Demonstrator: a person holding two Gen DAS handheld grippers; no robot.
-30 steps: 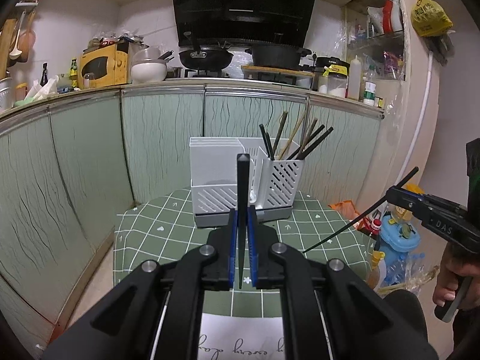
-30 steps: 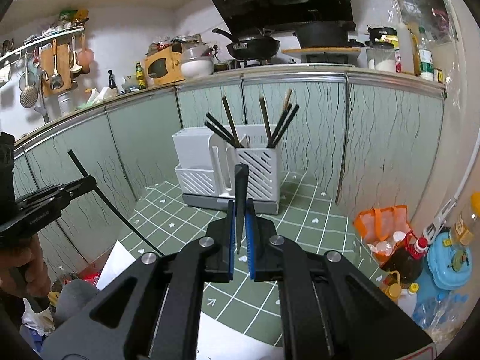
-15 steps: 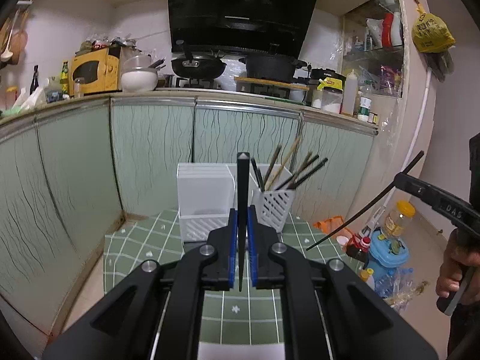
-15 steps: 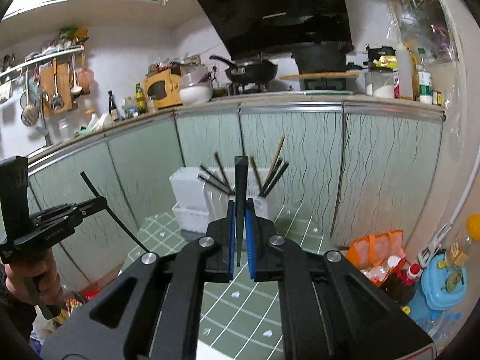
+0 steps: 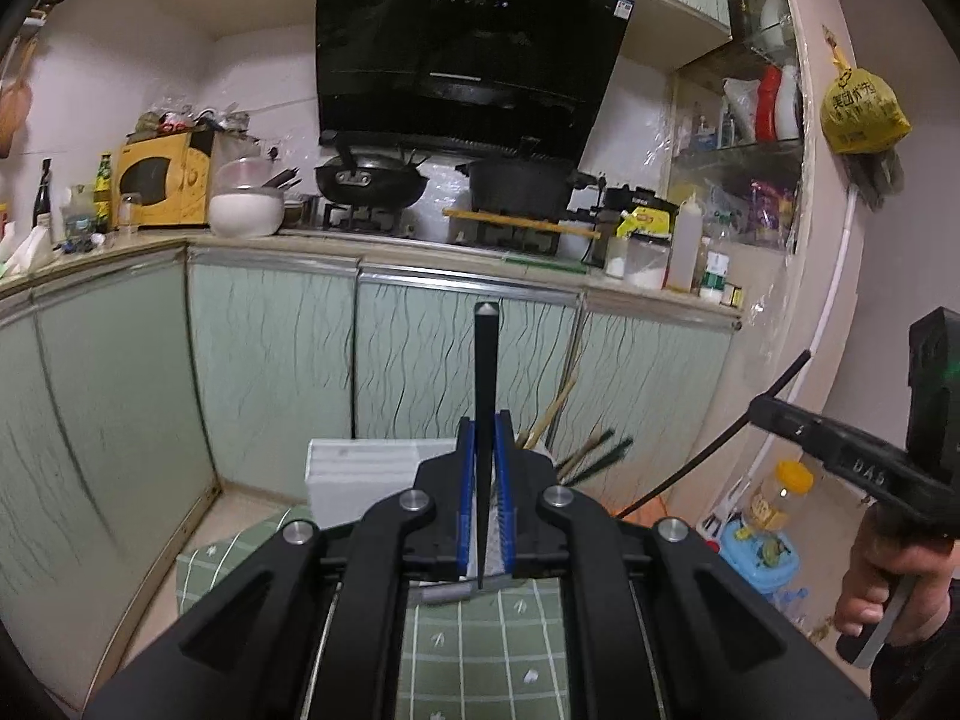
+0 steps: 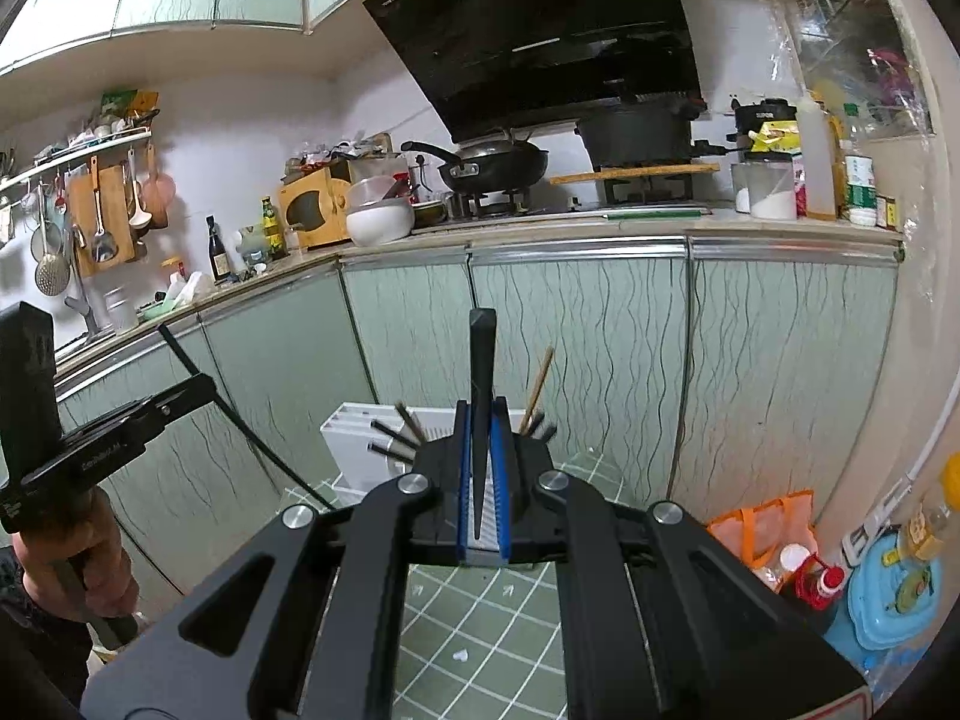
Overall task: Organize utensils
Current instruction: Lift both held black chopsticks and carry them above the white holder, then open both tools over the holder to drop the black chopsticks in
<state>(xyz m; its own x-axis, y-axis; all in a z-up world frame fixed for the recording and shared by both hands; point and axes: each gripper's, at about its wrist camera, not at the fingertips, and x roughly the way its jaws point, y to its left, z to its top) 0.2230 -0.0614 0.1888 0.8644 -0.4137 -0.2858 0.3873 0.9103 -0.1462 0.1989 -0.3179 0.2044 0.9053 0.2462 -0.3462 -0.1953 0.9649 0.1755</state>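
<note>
In the left wrist view my left gripper (image 5: 483, 427) is shut on a black chopstick (image 5: 485, 360) that stands upright between the blue pads. Behind and below it sits the white utensil holder (image 5: 360, 471), with several chopsticks (image 5: 579, 450) in its slotted bin. My right gripper (image 5: 761, 407) shows at the right edge, shut on another black chopstick (image 5: 714, 462). In the right wrist view that right gripper (image 6: 480, 409) clamps its chopstick (image 6: 482, 354) upright above the holder (image 6: 354, 450). The left gripper (image 6: 204, 385) is at the left with its chopstick (image 6: 252, 438) slanting down.
The holder stands on a green checked tablecloth (image 6: 480, 630). Pale green cabinets (image 5: 276, 372) run behind, under a counter with a stove, a wok (image 5: 369, 180) and a yellow microwave (image 5: 159, 186). Bottles and an orange bag (image 6: 762, 528) lie on the floor at the right.
Both grippers have risen and drawn back from the holder, each still clamped on its chopstick. The holder now sits lower and smaller in both views, partly hidden behind the fingers.
</note>
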